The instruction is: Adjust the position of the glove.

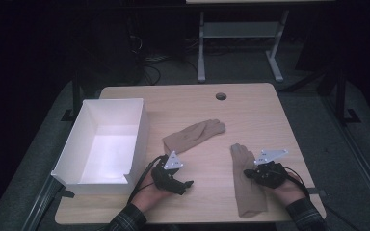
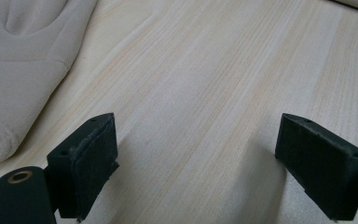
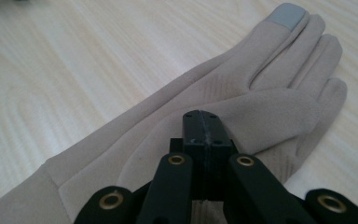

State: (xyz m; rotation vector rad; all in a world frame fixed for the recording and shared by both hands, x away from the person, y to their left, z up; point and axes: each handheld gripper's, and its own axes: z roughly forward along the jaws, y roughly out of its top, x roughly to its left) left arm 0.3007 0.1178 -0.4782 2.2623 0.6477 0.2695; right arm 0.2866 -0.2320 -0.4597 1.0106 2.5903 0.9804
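Note:
Two beige gloves lie flat on the wooden table [image 1: 207,103]. One glove [image 1: 193,134] lies mid-table, and its cuff end [image 2: 18,79] fills the upper left of the left gripper view. The other glove [image 1: 246,187] [image 3: 223,98] lies at the right, with a grey patch [image 3: 286,16] on one fingertip. My left gripper [image 1: 187,183] [image 2: 200,140] hovers low over bare wood just below the first glove, open and holding nothing. My right gripper [image 1: 247,173] [image 3: 204,126] rests over the second glove's palm with its jaws shut together; I see no fabric between them.
An open white box [image 1: 139,127] stands at the table's left side, close to my left hand. A cable hole [image 1: 220,96] sits near the far edge. Beyond the table stands a grey desk frame [image 1: 201,53] on a dark floor.

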